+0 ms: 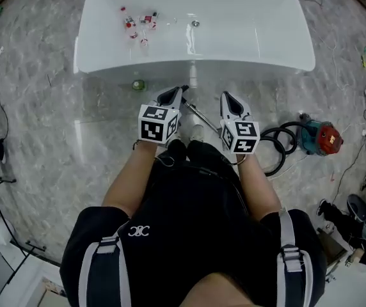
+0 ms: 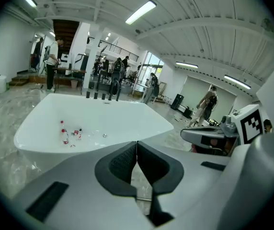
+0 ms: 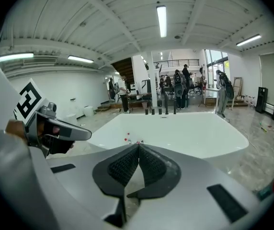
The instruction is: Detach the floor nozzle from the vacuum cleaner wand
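Observation:
In the head view a thin metal vacuum wand (image 1: 200, 115) lies slanted on the marble floor between my two grippers. Its far end points toward a pale piece (image 1: 194, 77) at the foot of the tub; I cannot tell whether that is the floor nozzle. My left gripper (image 1: 182, 90) hangs just left of the wand, shut and empty. My right gripper (image 1: 225, 96) hangs just right of it, also shut and empty. The left gripper view shows the shut left gripper (image 2: 137, 145) with a sliver of the wand (image 2: 144, 200) below its pads. The right gripper (image 3: 138, 146) is pressed shut on nothing.
A big white bathtub (image 1: 298, 56) stands just ahead, with small bottles (image 1: 132, 23) inside. The red and teal vacuum body (image 1: 322, 138) and its black hose (image 1: 278, 147) lie on the floor at right. A green object (image 1: 137, 84) sits by the tub's foot. People stand far behind.

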A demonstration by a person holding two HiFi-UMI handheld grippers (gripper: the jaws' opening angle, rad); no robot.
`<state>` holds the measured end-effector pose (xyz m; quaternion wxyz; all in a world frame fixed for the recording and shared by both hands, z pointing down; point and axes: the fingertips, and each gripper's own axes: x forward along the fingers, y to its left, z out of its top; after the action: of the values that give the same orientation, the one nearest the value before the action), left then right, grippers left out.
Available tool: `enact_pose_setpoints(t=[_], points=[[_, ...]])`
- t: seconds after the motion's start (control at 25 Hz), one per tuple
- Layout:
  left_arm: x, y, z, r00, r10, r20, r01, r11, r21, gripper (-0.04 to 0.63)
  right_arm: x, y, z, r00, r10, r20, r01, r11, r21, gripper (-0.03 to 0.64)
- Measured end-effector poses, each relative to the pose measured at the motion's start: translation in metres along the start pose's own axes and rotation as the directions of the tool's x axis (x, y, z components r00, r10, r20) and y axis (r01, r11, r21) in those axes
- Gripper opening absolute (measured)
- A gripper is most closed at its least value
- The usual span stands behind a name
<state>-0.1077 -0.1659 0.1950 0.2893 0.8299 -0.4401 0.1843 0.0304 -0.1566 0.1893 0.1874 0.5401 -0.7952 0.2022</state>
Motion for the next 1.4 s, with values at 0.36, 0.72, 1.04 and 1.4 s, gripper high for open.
enact_pose_setpoints(t=[0.36, 0.72, 1.04, 1.4], points=[[0.075, 0.017, -0.099, 0.986, -0.008, -0.165, -0.008, 0.996, -0.093, 0.009, 0.065, -0.016, -0.149, 0.956, 0.116, -0.268, -0.12, 0.993, 0.001, 0.008], [0.163, 0.076, -0.233, 0.966, 0.052, -0.255, -0.093, 0.984, -0.15, 0.009, 0.174, -0.009, -0.363, 0.796, 0.261, -0.546, -0.398, 0.906, -0.147, 0.009], [0.238, 0.111, -0.374, 0.931, 0.03, -0.364, -0.099, 0.98, -0.173, 0.009, 0.275, -0.03, -0.573, 0.678, 0.204, -0.706, -0.509, 0.824, -0.249, 0.089], [0.252, 0.104, -0.483, 0.893, -0.085, -0.442, -0.019, 0.974, -0.226, 0.009, 0.361, -0.078, -0.709, 0.635, 0.031, -0.772, -0.319, 0.921, -0.225, 0.272]])
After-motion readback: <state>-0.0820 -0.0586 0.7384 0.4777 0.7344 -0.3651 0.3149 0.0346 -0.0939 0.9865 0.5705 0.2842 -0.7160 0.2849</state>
